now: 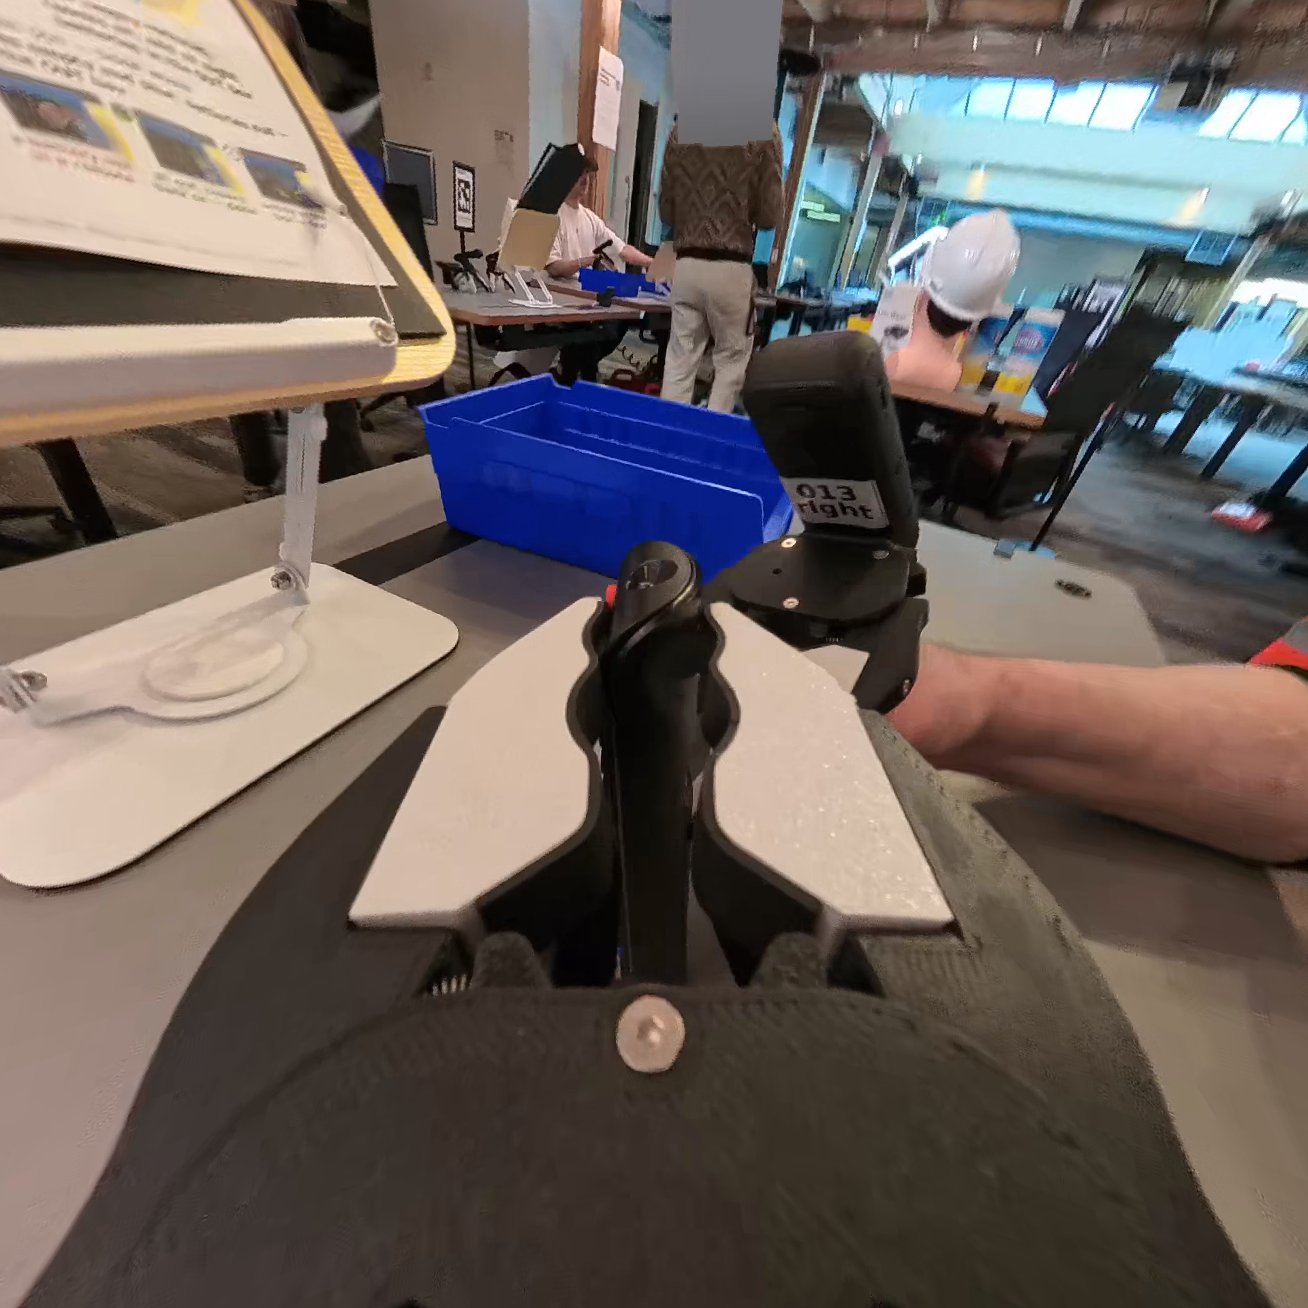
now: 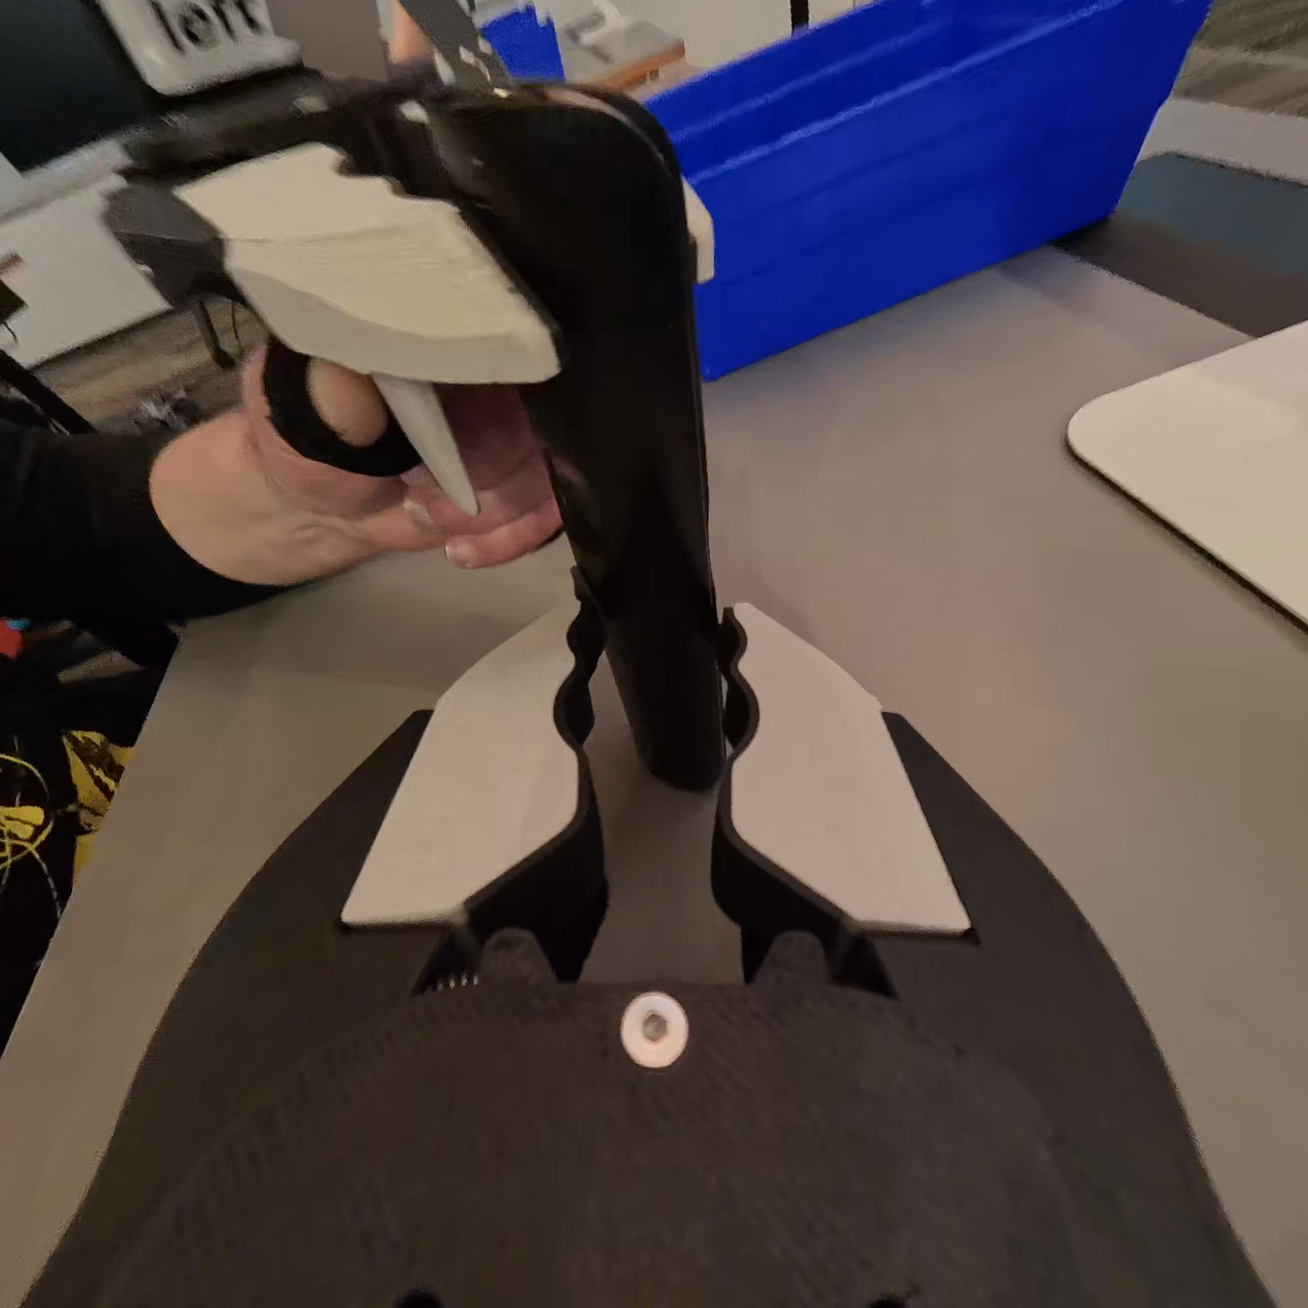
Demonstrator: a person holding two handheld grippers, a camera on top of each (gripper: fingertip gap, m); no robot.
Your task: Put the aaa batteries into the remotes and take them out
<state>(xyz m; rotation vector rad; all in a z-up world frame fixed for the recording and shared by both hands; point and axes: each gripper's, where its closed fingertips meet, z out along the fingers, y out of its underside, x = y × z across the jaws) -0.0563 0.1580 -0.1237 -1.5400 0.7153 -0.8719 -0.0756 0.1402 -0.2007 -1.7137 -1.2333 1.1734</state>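
My left gripper (image 1: 651,623) is shut on a black remote (image 1: 647,743), which I see edge-on between its white fingers. In the right wrist view the remote (image 2: 623,354) stands tilted above the grey table (image 2: 920,637), held near its top by the left gripper's finger (image 2: 368,283). My right gripper (image 2: 658,623) has its fingertips pressed on both sides of the remote's lower end. The right gripper's body (image 1: 821,594) shows just behind the remote in the left wrist view. No batteries are in view.
A blue bin (image 1: 601,488) stands on the table just beyond the remote; it also shows in the right wrist view (image 2: 920,198). A white stand base (image 1: 212,708) with a tilted document board is at the left. People work at tables far behind. My hands' fingertips stand some 8 cm from each other.
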